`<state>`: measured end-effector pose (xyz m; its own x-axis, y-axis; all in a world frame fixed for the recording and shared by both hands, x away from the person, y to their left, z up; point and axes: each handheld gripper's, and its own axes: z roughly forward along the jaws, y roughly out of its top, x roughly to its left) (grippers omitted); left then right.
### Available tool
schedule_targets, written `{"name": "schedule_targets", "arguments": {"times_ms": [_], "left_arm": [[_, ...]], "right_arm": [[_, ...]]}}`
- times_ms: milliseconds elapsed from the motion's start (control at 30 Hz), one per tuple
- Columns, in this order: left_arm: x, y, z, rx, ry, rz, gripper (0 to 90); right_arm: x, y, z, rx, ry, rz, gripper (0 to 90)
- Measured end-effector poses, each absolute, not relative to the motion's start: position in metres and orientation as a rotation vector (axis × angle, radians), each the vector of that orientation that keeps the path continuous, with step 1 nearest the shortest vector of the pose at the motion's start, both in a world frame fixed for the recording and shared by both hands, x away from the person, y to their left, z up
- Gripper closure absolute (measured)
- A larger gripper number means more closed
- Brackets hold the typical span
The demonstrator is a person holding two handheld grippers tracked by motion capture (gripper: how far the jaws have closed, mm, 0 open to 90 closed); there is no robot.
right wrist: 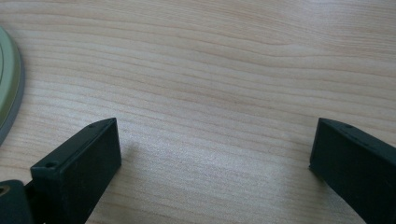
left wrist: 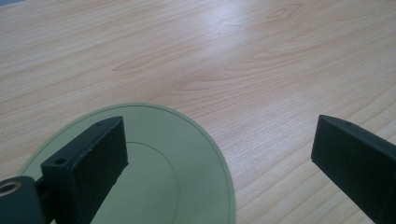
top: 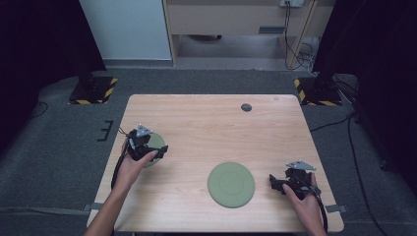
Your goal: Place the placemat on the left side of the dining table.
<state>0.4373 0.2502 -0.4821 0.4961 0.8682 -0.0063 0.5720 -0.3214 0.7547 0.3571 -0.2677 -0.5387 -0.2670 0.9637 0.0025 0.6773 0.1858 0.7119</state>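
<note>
Left gripper [top: 156,150] sits at the table's [top: 206,123] 9 o'clock side, jaws spread wide, holding nothing. Small plate [top: 156,143] lies flat right under it; in the left gripper view the left jaw hangs over the small plate [left wrist: 187,158] and the right jaw over bare wood, so the rim runs between them.

Big plate [top: 230,184] lies flat near 6 o'clock, well apart from the small one. Right gripper [top: 277,183] is just beside it, at its 3 o'clock, jaws also wide open and empty; the big plate's edge [right wrist: 9,88] shows at 9 o'clock in the right gripper view.

Handling guess: both plates look like stiff, light, smooth dishes, low profile, likely slippery. Only real grip is the rim: one jaw under the edge, one on top. Flat on wood, getting under may need a tilt or slide.
</note>
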Motion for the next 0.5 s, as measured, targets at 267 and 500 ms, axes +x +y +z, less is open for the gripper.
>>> {"name": "schedule_targets", "arguments": {"times_ms": [267,500], "left_arm": [[0.428,0.238,-0.485,2.061,1.127,0.519,2.8],[0.421,0.23,-0.485,2.071,1.093,0.515,2.8]], "right_arm": [[0.357,-0.268,-0.539,1.537,2.017,0.845,2.2],[0.357,-0.268,-0.539,1.536,2.017,0.844,2.1]]}}
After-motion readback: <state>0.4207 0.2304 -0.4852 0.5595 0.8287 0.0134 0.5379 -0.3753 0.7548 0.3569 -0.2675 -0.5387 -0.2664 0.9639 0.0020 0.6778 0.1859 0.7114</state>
